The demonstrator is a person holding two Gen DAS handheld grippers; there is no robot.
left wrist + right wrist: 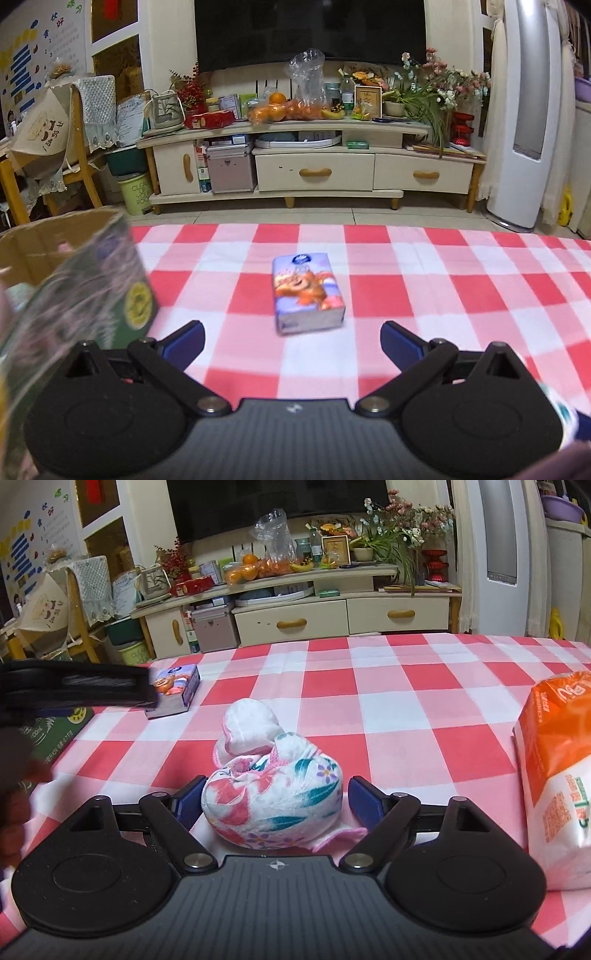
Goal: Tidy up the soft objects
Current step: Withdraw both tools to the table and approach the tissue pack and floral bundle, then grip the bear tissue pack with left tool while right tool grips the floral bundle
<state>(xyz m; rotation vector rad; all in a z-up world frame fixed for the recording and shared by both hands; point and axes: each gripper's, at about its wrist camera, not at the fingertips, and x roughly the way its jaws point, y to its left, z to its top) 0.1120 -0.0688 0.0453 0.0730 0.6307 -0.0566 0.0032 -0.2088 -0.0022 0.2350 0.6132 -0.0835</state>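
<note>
A small tissue pack with a cartoon bear (307, 291) lies on the red-and-white checked tablecloth (424, 288), just ahead of my open, empty left gripper (291, 338). It also shows in the right wrist view (173, 694), partly behind the left gripper's body (74, 692). A rolled floral towel (271, 794) lies between the open fingers of my right gripper (275, 799); the jaws stand wide on either side of it, close to its sides. A large orange-and-white tissue package (557, 771) lies at the right.
A green box (99, 291) stands close at the left, blurred, in front of an open cardboard box (44, 243). The green box also shows in the right wrist view (59, 734). Beyond the table's far edge is a TV cabinet (314, 170) crowded with fruit and flowers.
</note>
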